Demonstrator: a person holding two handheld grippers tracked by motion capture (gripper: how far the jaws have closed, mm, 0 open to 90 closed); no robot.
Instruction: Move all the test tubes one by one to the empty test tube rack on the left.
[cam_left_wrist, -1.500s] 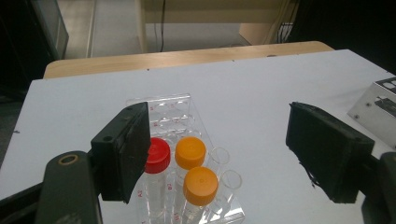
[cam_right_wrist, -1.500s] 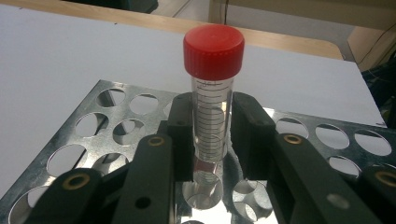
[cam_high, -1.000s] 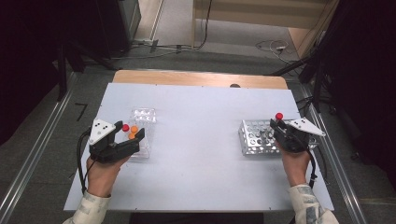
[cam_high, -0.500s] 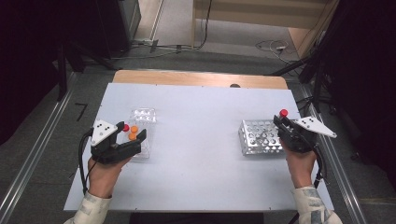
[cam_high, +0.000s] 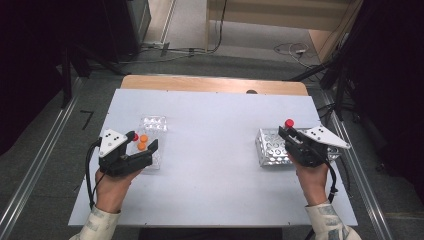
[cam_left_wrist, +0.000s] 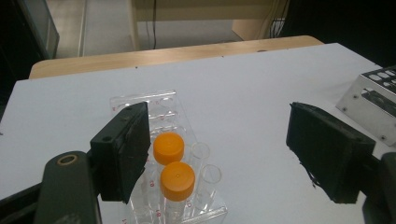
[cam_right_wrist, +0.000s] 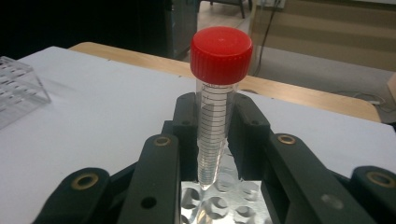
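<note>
Hiding the tube's (cam_right_wrist: 212, 135) middle: right gripper (cam_right_wrist: 214, 140) fingers (cam_right_wrist: 250, 135).

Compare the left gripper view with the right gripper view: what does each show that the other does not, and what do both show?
Left gripper view: two orange-capped tubes and uncapped tubes standing in the clear rack, between wide-open jaws. Right gripper view: a red-capped tube clamped upright, tip just above the metal rack. Both: the white table, both racks.
</note>
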